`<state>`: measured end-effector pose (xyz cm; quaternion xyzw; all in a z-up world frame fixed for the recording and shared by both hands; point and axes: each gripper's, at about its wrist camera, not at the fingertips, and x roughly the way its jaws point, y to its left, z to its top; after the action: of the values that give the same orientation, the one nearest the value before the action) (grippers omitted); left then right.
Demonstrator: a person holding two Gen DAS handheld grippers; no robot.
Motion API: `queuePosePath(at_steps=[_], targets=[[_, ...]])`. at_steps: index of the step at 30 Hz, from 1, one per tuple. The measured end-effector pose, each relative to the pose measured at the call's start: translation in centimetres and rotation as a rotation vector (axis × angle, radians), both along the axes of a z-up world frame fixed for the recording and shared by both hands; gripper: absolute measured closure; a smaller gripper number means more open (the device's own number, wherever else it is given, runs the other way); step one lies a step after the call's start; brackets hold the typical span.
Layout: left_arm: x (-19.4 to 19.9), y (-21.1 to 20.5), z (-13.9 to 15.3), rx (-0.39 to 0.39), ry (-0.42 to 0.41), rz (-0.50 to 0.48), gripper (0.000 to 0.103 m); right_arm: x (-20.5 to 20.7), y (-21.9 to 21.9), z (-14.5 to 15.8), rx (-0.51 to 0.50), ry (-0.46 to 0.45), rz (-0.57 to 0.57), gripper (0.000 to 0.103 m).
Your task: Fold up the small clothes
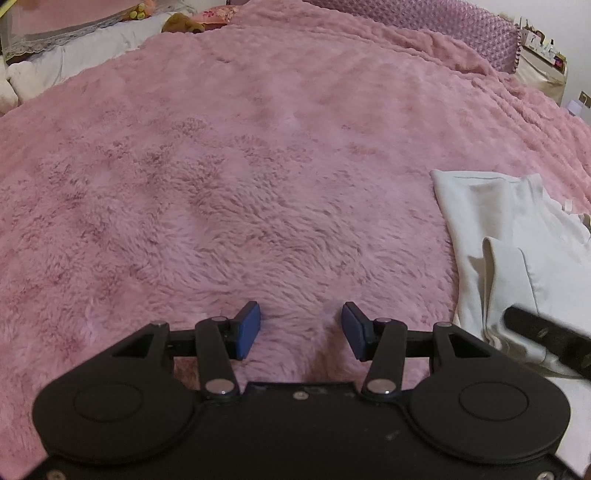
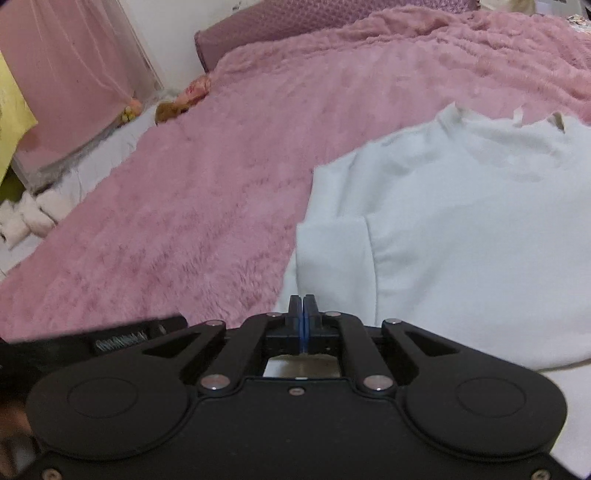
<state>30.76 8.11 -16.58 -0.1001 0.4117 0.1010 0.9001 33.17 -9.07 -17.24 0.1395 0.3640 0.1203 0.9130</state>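
A small white garment [image 2: 461,221] lies flat on the pink fluffy blanket [image 2: 203,206], collar at the far side and one sleeve [image 2: 332,254] folded over the body. My right gripper [image 2: 303,299] is shut, pads pressed together just over the near end of that sleeve; no cloth shows between them. In the left wrist view the garment [image 1: 487,221] sits at the right with the right gripper [image 1: 517,317] blurred over its near part. My left gripper [image 1: 301,325] hangs open above bare blanket [image 1: 240,184], left of the garment, with nothing between its fingers.
Purple textured pillows [image 1: 443,22] line the bed's far edge. White bedding [image 1: 74,62] and soft toys [image 2: 173,107] lie along the left edge, beside a pink curtain [image 2: 66,74]. A wide stretch of blanket spreads left of the garment.
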Motion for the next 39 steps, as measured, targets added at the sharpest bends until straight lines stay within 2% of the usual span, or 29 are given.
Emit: queuePosePath(at_steps=[3, 5, 7, 9, 11, 16, 19, 20, 24, 26, 28, 31, 37, 39], targets=[[0.0, 0.0, 0.1, 0.001, -0.003, 0.0, 0.052, -0.3, -0.4, 1.4, -0.019, -0.049, -0.046, 0.103], [0.0, 0.0, 0.0, 0.0, 0.0, -0.001, 0.052, 0.3, -0.6, 1.1, -0.042, -0.037, -0.076, 0.103], [0.0, 0.0, -0.1, 0.001, 0.003, -0.001, 0.052, 1.1, -0.7, 0.3, -0.061, 0.004, -0.103, 0.103], [0.1, 0.0, -0.1, 0.001, 0.001, -0.002, 0.052, 2.4, -0.6, -1.6, -0.078, 0.09, -0.111, 0.103], [0.3, 0.0, -0.3, 0.002, 0.006, -0.005, 0.052, 3.0, -0.6, -3.0, -0.077, 0.116, -0.11, 0.103], [0.4, 0.0, -0.3, 0.004, 0.009, -0.004, 0.052, 2.2, -1.7, -1.5, -0.02, 0.075, -0.078, 0.103], [0.4, -0.1, -0.3, 0.008, 0.009, -0.001, 0.051, 1.6, -3.1, -0.6, -0.053, 0.03, -0.118, 0.103], [0.4, -0.2, -0.3, 0.01, 0.008, -0.001, 0.051, 1.7, -3.5, -0.6, -0.063, 0.026, -0.134, 0.102], [0.5, -0.6, -0.6, 0.028, 0.01, -0.01, 0.051, 3.1, -3.8, -3.1, -0.048, 0.103, -0.127, 0.102], [0.6, -0.7, -0.7, 0.035, 0.011, -0.012, 0.051, 2.9, -3.3, -3.4, -0.084, 0.076, -0.11, 0.102], [0.7, -1.0, -0.7, 0.044, 0.01, -0.011, 0.051, 2.3, -3.7, -2.8, -0.065, 0.049, -0.103, 0.102], [1.1, -1.8, -0.2, 0.052, 0.003, -0.006, 0.051, 1.2, -6.0, -1.4, -0.072, 0.024, -0.121, 0.102], [2.3, -3.2, -0.5, 0.083, 0.018, -0.014, 0.05, 0.0, -13.5, 0.2, -0.21, 0.021, -0.248, 0.101], [2.4, -3.0, -0.7, 0.068, 0.022, 0.004, 0.05, -0.2, -16.7, 0.6, -0.262, 0.019, -0.322, 0.093]])
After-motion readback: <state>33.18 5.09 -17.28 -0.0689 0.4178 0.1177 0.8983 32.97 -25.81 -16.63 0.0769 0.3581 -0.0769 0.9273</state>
